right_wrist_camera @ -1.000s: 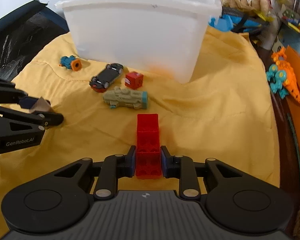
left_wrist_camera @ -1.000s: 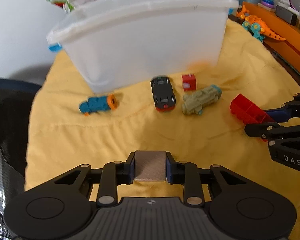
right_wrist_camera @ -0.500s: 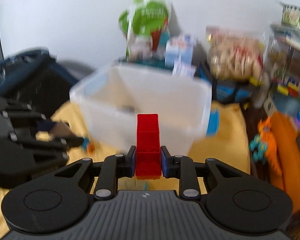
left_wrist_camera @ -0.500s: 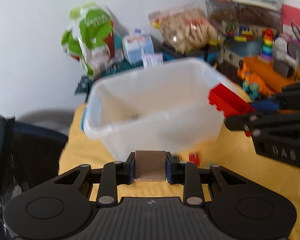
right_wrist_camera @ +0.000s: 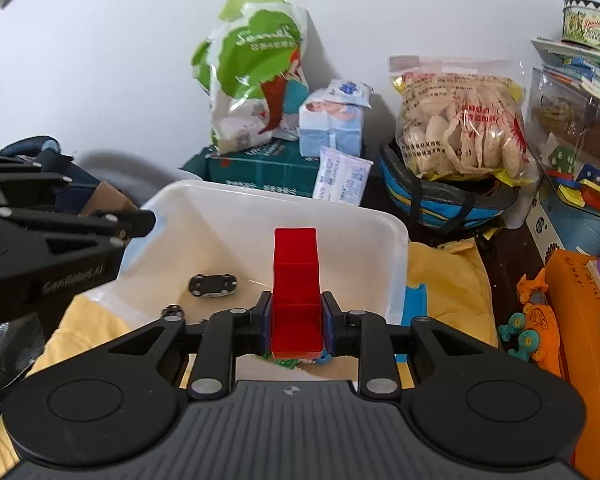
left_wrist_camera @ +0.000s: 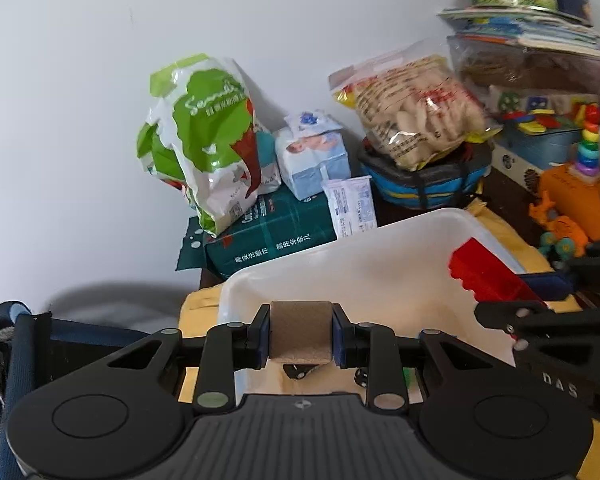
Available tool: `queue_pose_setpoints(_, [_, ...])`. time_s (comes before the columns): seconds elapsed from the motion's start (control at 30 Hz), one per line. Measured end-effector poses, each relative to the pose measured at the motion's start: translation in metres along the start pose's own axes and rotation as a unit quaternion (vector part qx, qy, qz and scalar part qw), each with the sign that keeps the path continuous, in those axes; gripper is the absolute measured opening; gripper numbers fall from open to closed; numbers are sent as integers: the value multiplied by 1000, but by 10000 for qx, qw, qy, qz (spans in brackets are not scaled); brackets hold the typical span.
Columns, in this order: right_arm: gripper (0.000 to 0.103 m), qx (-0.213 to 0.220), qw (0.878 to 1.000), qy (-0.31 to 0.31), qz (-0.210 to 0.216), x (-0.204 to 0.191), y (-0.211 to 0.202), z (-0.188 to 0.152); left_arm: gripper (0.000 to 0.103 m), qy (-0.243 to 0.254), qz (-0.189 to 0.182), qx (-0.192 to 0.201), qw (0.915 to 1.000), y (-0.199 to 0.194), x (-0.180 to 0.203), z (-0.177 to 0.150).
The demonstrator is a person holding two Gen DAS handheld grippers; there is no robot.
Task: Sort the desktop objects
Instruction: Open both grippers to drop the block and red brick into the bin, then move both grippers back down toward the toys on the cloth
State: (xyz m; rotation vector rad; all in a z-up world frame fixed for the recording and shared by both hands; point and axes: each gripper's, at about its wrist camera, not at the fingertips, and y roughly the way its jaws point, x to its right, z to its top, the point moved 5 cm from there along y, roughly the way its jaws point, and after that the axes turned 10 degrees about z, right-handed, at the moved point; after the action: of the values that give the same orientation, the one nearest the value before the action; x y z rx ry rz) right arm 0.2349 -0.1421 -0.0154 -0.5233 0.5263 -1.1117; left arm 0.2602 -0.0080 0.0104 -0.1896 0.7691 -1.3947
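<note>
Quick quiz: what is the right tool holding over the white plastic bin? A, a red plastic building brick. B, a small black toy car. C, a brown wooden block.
A: the right tool is shut on the red plastic building brick above the white plastic bin.

Green snack bag (right_wrist_camera: 252, 76), tissue pack (right_wrist_camera: 332, 120), perhaps crackers (right_wrist_camera: 456, 120) behind.
</note>
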Motion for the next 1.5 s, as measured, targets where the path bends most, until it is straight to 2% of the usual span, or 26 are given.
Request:
queue_pose_setpoints(0.17, [27, -134, 9999, 19, -49, 5, 20, 2, 33, 24, -40, -324, 9995, 31, 8, -10])
queue_pose_setpoints(0.33, [28, -297, 9995, 43, -80, 8, 37, -1, 33, -94, -241, -650, 9975, 49, 12, -25])
queue_pose_setpoints(0.47, [36, -322, 9994, 50, -145, 7, 42, -7, 34, -138, -231, -764, 9967, 54, 13, -33])
queue_pose_setpoints(0.63, [38, -282, 9995, -32, -156, 3, 36, -7, 41, -314, -263, -628, 9972, 40, 2, -28])
queue_pose_setpoints(0.8, [42, -71, 9999, -41, -141, 0, 14, -9, 48, -445, -326, -380, 9978, 10, -13, -32])
queue_pose_setpoints(0.97, [43, 102, 9999, 14, -89, -2, -13, -20, 51, -517, -306, -402, 9974, -13, -25, -56])
queue_pose_setpoints(1.1, [44, 118, 9999, 41, -45, -6, -25, -35, 54, -651, -307, -647, 9953, -18, -28, -86])
queue_pose_setpoints(1.2, [44, 36, 10000, 86, -23, -10, -25, -52, 54, -828, -321, -1021, 9908, -7, -24, -112])
queue_pose_setpoints(1.37, [45, -277, 9994, 169, 78, -16, -15, -84, 54, -1280, -289, -1629, 9779, 24, -13, -145])
queue_pose_setpoints(1.5, [45, -473, 9986, 215, 89, -18, -8, -102, 54, -1720, 107, -2074, 9630, 61, -11, -150])
